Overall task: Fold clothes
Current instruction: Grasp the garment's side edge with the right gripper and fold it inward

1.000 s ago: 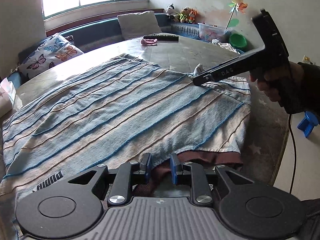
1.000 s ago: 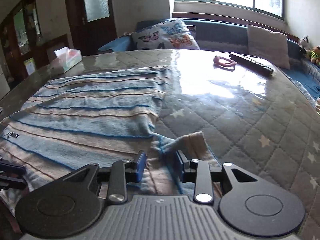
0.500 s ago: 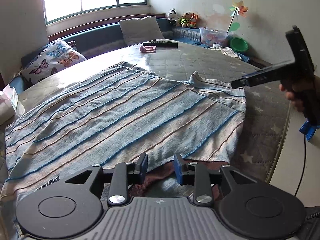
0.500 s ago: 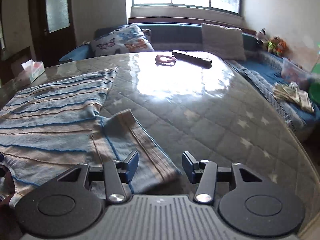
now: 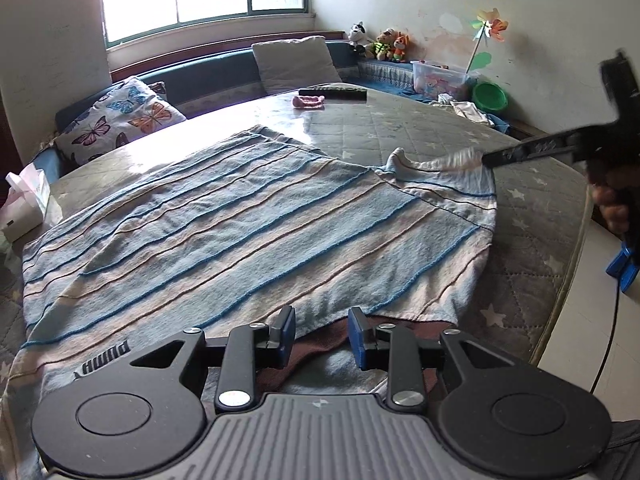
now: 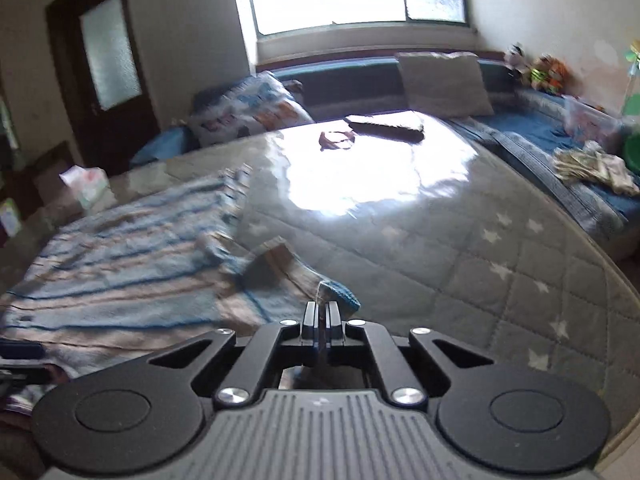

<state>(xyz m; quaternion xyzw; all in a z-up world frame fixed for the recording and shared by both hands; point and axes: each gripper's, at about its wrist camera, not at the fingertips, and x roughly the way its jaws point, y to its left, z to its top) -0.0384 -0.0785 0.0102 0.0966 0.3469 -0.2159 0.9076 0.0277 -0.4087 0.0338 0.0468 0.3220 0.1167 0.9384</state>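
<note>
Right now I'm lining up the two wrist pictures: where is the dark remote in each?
Left wrist: the remote lies top centre, at the table's far edge.
Right wrist: the remote lies upper centre, blurred, above the glare.
Shared landmark: the pink band just left of it.

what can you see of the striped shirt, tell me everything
The shirt is soft knit, pale blue and beige bands with thin blue and tan stripes, a dark maroon inner layer at its near edge, and a black logo printed near the left gripper. It lies spread nearly flat on the quilted star-patterned table. The left gripper is open at its near edge. The right gripper is shut on the sleeve, lifting its tip.
</note>
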